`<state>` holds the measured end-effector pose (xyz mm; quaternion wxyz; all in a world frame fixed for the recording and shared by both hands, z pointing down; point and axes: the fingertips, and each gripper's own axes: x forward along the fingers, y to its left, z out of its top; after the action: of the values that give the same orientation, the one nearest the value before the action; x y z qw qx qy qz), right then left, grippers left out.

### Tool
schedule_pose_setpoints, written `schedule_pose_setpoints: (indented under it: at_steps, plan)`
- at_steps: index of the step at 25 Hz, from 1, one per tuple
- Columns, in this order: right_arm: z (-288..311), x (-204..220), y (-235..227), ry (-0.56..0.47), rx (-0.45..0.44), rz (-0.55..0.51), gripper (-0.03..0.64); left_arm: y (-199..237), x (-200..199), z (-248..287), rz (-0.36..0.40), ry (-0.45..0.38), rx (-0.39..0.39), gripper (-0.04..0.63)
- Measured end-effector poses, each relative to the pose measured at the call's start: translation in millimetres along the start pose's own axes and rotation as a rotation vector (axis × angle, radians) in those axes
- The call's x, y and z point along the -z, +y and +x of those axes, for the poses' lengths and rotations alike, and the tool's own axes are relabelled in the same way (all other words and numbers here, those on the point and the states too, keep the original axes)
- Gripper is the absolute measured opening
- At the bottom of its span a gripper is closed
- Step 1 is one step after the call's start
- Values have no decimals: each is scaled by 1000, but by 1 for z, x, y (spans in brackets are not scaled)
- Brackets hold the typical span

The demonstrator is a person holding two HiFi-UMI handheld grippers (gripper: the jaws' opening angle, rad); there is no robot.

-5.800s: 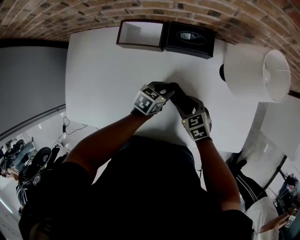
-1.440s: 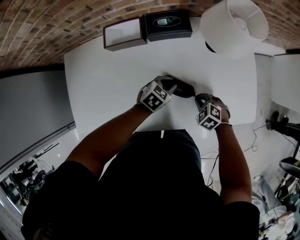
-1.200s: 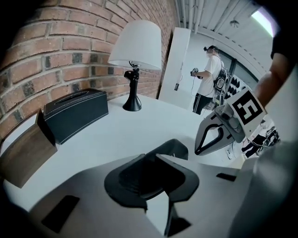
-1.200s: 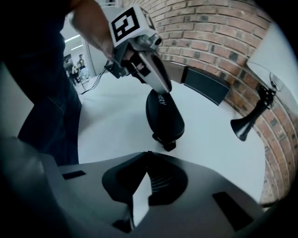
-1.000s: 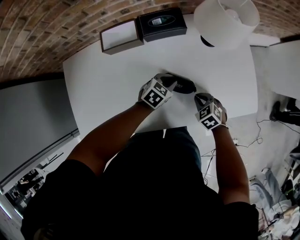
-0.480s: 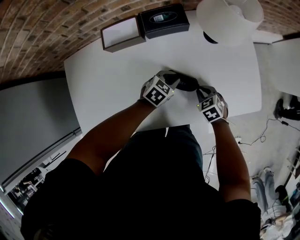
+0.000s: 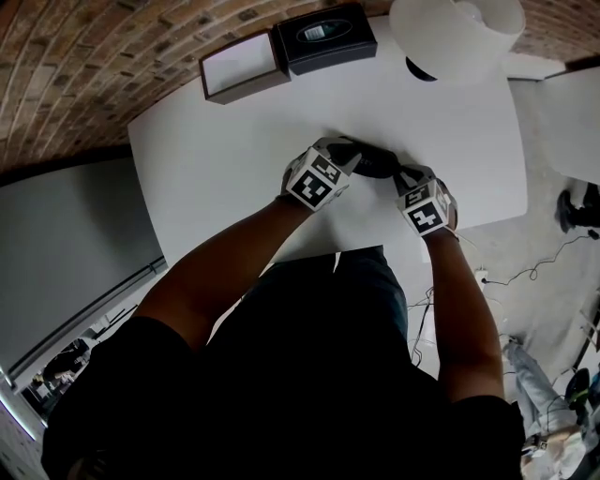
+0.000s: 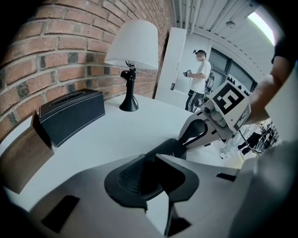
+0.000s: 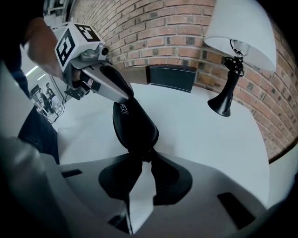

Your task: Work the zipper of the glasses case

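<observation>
Black glasses case (image 7: 375, 167) lies on the white table (image 7: 234, 141), the left gripper (image 8: 151, 172) clenched on its end, while the right gripper (image 9: 142, 160), released with jaws just opening around the opposite tip, seems to be lining up and likely must next pinch the zipper pull.

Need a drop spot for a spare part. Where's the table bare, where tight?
Bare table: left side, between brown box and left gripper; right side, between lamp and right gripper. Tight: the middle, where the left gripper clamps the glasses case and the right gripper's jaws have just been opening at its other end, nothing gripped; the back edge, by the black box.
</observation>
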<state>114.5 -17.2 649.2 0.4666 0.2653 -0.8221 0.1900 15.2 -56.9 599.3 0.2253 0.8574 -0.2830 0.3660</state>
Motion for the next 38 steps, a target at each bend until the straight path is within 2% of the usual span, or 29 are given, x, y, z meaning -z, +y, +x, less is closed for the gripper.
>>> schedule_pose_setpoints:
  at_steps: [5, 8, 16, 17, 19, 26, 30, 35, 38]
  plan:
    - [1, 0, 1, 43, -8, -40, 64, 0, 0, 0, 3, -5, 5, 80]
    - [1, 1, 2, 63, -21, -27, 61, -1, 1, 0, 8, -4, 5, 80]
    - [-3, 4, -3, 43, 16, -28, 51, -1, 0, 0, 19, -11, 10, 80]
    - [-4, 4, -3, 35, 24, -27, 17, -1, 0, 0, 20, -11, 11, 80]
    - [-6, 3, -2, 22, 29, -19, 9, -1, 1, 1, 21, -12, 12, 80]
    - [-2, 16, 1, 41, 17, 47, 11, -1, 0, 0, 22, -14, 16, 80]
    - [0, 10, 3, -3, 4, 117, 40, -1, 1, 0, 26, -18, 18, 80]
    - [2, 13, 4, -33, -17, 242, 40, -2, 1, 1, 28, -24, 21, 80]
    - [2, 13, 3, -42, 4, 233, 41, -3, 5, 2, 18, -13, 26, 80]
